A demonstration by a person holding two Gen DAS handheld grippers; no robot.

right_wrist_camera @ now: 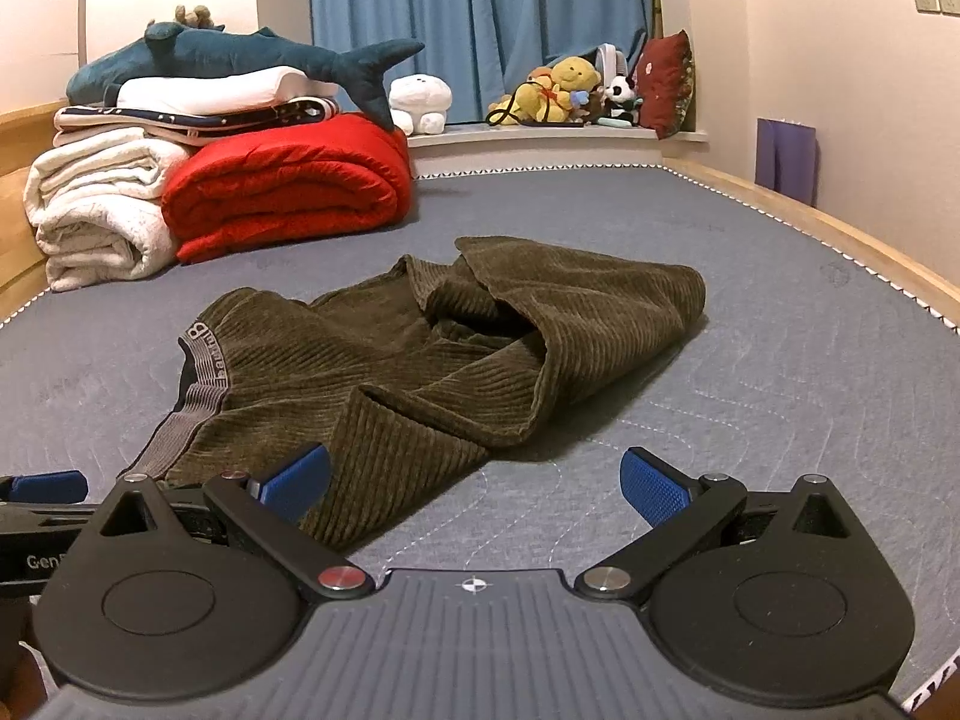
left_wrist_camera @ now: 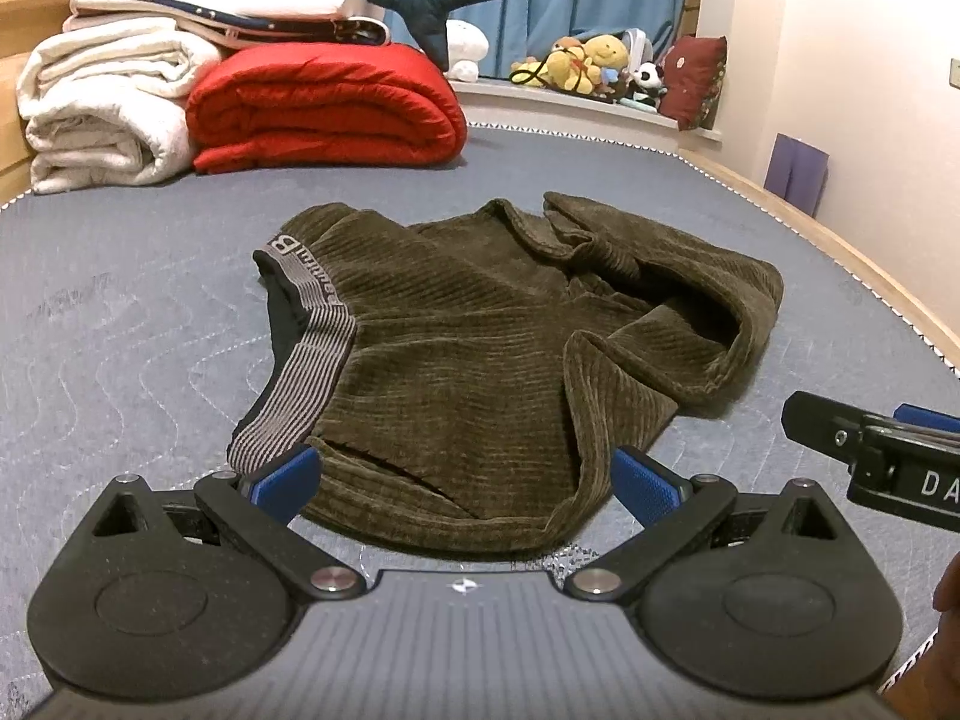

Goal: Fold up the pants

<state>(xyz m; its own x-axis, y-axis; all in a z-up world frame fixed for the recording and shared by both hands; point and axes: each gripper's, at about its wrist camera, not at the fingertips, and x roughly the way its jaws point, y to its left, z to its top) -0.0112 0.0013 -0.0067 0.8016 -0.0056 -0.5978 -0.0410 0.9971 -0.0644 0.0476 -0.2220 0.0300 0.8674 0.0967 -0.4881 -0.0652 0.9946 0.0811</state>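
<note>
While unfolded, olive-brown ribbed corduroy pants (left_wrist_camera: 480, 354) lie crumpled mid grey quilted mattress (left_wrist_camera: 120, 330); long axis left-right, striped grey waistband (left_wrist_camera: 300, 360) left, legs bunched right. Left gripper (left_wrist_camera: 465, 483) nearer, straddling near hem, spread wide, empty. Right gripper (right_wrist_camera: 474, 483) at right near corner, spread wide, empty.

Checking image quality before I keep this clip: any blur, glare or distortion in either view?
Left wrist: sharp, warm indoor light, no glare; fisheye bows the mattress edge. Right wrist: equally sharp, pants evenly lit with soft shadows; corners vignette dark.
</note>
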